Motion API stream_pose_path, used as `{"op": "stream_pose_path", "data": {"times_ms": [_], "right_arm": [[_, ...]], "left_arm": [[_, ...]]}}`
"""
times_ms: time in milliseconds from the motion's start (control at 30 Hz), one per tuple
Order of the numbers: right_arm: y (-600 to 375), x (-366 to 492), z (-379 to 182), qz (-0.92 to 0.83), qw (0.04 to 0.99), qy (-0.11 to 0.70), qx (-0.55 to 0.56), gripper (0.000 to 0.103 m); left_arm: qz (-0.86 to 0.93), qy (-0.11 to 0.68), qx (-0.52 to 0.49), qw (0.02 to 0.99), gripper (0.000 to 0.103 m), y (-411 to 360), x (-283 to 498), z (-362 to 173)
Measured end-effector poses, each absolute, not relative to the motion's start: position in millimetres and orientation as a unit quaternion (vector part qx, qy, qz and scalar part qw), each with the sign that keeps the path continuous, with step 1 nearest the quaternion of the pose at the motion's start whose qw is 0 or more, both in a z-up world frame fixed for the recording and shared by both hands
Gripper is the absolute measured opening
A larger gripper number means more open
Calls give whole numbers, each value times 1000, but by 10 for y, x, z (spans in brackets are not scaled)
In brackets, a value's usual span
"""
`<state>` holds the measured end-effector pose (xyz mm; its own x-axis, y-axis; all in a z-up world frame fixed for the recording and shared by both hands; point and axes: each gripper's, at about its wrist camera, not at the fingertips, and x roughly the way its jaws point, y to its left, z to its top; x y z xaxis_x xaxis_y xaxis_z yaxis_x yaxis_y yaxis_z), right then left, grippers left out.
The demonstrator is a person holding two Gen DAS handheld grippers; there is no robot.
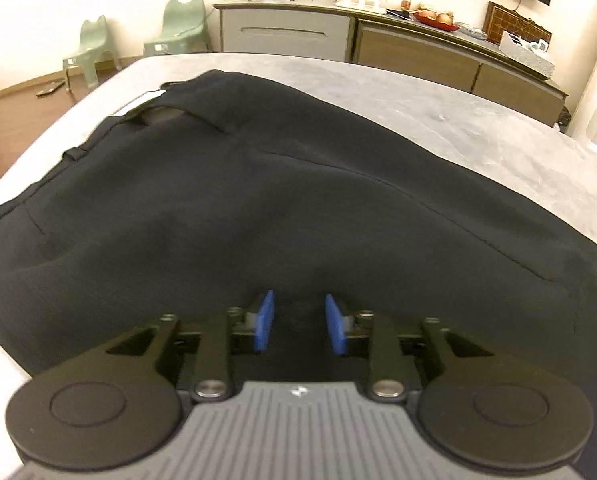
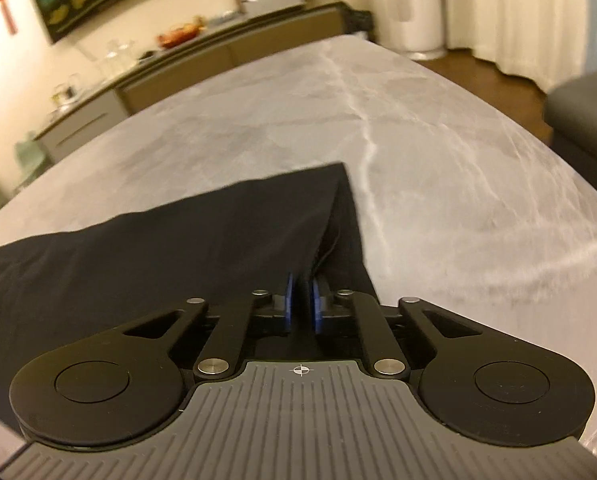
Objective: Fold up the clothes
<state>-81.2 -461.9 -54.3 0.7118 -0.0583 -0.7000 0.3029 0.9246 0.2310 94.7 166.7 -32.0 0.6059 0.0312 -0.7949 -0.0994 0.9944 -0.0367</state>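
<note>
A pair of black trousers (image 1: pixel 258 184) lies spread on the grey marble table (image 1: pixel 498 152), waistband at the far left. My left gripper (image 1: pixel 299 312) hovers over the near edge of the trousers with its blue pads apart; no cloth shows between them. In the right wrist view the trouser leg end (image 2: pixel 218 232) lies on the table (image 2: pixel 418 140). My right gripper (image 2: pixel 303 292) is shut on the leg's hem, with black cloth pinched between the blue pads.
A long sideboard (image 1: pixel 378 40) with glassware and a fruit bowl stands behind the table. Two green children's chairs (image 1: pixel 178 24) stand on the wooden floor at the far left. A dark sofa (image 2: pixel 586 120) and white curtains are at the right.
</note>
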Motion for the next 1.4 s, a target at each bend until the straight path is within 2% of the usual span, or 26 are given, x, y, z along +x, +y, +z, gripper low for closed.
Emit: {"op": "stream_pose_path", "data": {"times_ms": [33,67,100,167,333,433,533,567,600,767,833,1000,1200,1233,1267,1300,1333,1400], "right_arm": [[-4582,-850,-504,-96,913,363,161,8],[-4573,-902,-488,-89,914,359,169,13],[-4579,-961,-481,-80,913,355,183,22],[-4647,-1078,-537,-59,902,356,236,29],[-4790,-1274,-712,-21,876,357,323,30],[-4803,-1191,-752,-17,880,362,308,39],[-4793,-1054,-765,-28,890,364,274,33],[-4764,-991,-745,-34,896,363,252,9],[-4729,-929,-721,-40,903,362,227,0],[-4532,-900,-311,-52,951,280,120,0],[-4599,-852,-291,-73,949,285,111,0],[-4752,-674,-655,-116,912,374,121,0],[-4740,-752,-620,-121,913,375,108,1],[-4706,-739,-640,-131,911,381,91,3],[-4663,-717,-661,-143,908,387,70,18],[-4599,-707,-658,-166,908,383,41,43],[-4502,-723,-621,-196,911,363,2,50],[-4281,-794,-498,-234,921,305,-67,49]], "left_arm": [[34,443,-38,895,37,1662,927,-323],[32,444,-37,895,38,1651,917,-325],[29,444,-37,895,39,1639,911,-326],[24,446,-36,894,40,1615,899,-330],[15,449,-42,892,42,1561,995,-365],[14,450,-37,892,43,1492,1044,-374],[12,445,-35,895,44,1444,1024,-324],[12,443,-34,896,44,1429,1016,-306],[11,440,-34,897,44,1413,1007,-288],[4,430,-31,902,45,1335,962,-196],[1,437,-18,899,45,1286,971,-238],[-1,456,15,890,47,1172,1003,-358],[5,455,26,890,50,1167,987,-377],[5,454,25,890,51,1174,987,-383],[5,453,25,891,51,1181,987,-389],[7,449,20,893,50,1209,971,-371],[9,443,14,896,49,1244,949,-345],[20,427,-1,904,50,1349,901,-272]]}}
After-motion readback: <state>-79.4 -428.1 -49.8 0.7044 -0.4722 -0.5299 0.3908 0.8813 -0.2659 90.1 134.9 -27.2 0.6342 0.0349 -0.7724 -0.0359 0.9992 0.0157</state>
